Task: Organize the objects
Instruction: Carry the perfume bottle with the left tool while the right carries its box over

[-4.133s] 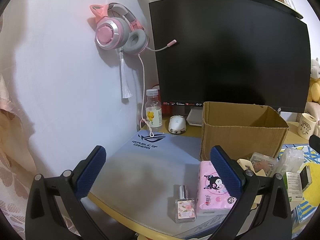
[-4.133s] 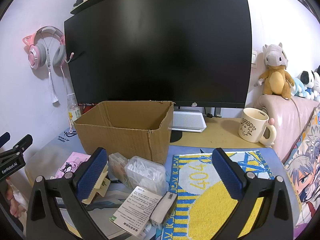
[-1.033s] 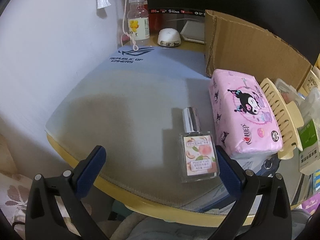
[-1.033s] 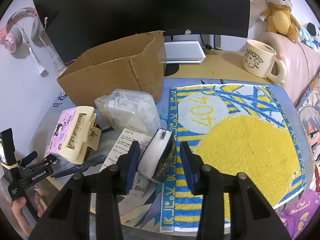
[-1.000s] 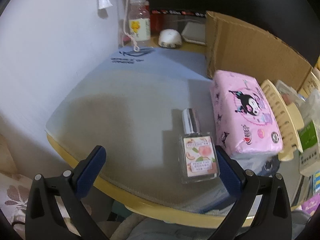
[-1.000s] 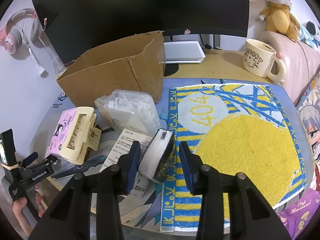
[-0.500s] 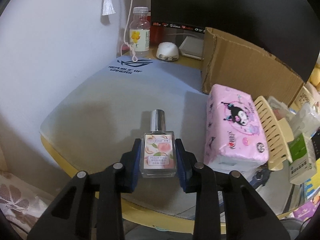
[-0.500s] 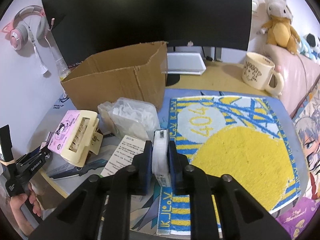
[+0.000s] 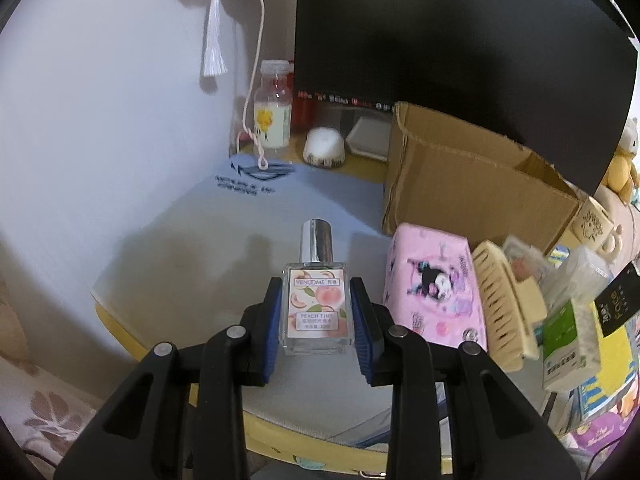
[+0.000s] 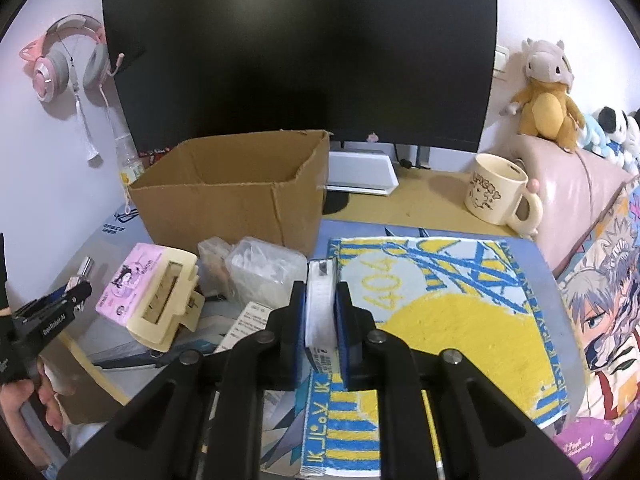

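Left gripper (image 9: 317, 322): jaws clamped on a perfume bottle (image 9: 317, 308), upright above the grey desk mat (image 9: 224, 248). Right gripper (image 10: 321, 318): jaws clamped on a thin box (image 10: 320, 304) above the yellow towel (image 10: 448, 320). Open cardboard box (image 10: 236, 196) behind; pink tissue pack (image 9: 432, 292) beside the bottle.

Pale wall (image 10: 48, 152) behind a wooden desk (image 10: 432, 196), dark monitor (image 10: 296, 48).

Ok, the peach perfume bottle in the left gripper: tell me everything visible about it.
The perfume bottle is a small, square, clear glass flask with a shiny silver cap and a label showing peaches, reading "PEACH TIME". It stands upright, label to the camera, clamped by its sides between the blue pads of the left gripper, above the grey desk mat, left of the pink tissue pack.
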A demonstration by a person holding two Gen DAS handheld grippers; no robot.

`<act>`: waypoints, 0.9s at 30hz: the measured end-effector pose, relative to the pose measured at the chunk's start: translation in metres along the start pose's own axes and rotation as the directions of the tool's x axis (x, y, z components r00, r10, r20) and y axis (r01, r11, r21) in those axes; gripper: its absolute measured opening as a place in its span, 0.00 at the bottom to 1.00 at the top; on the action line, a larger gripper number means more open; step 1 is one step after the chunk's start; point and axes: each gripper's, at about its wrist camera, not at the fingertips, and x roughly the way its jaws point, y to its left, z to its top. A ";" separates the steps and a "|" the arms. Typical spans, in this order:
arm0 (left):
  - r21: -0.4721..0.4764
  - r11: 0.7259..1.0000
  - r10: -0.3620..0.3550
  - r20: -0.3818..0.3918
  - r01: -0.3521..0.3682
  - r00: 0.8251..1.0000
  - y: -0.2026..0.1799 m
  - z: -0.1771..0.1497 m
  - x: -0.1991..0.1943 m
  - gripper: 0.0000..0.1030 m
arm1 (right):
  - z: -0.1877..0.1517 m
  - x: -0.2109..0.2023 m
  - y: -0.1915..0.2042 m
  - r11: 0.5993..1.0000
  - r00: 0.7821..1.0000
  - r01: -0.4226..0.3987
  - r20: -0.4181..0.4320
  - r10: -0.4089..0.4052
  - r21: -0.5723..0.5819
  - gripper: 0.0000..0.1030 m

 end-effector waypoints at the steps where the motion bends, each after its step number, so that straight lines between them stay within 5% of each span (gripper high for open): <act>1: 0.006 1.000 0.028 0.011 -0.028 1.000 -0.001 0.004 -0.002 0.29 | 0.001 0.000 0.001 1.000 1.000 -0.001 0.001 0.001 -0.003 0.15; 9: 0.034 0.998 0.057 0.059 -0.059 0.997 -0.006 0.031 -0.012 0.29 | 0.021 -0.008 0.004 1.000 0.999 -0.024 0.025 0.024 0.000 0.15; 19: 0.067 0.998 -0.014 0.088 0.008 0.996 -0.023 0.065 -0.019 0.29 | 0.051 -0.019 0.023 0.997 0.996 -0.061 0.057 0.064 -0.040 0.15; 27: 0.084 0.996 0.026 0.110 -0.035 0.994 -0.030 0.088 -0.016 0.29 | 0.072 -0.009 0.038 0.997 0.996 -0.040 0.080 0.045 -0.067 0.15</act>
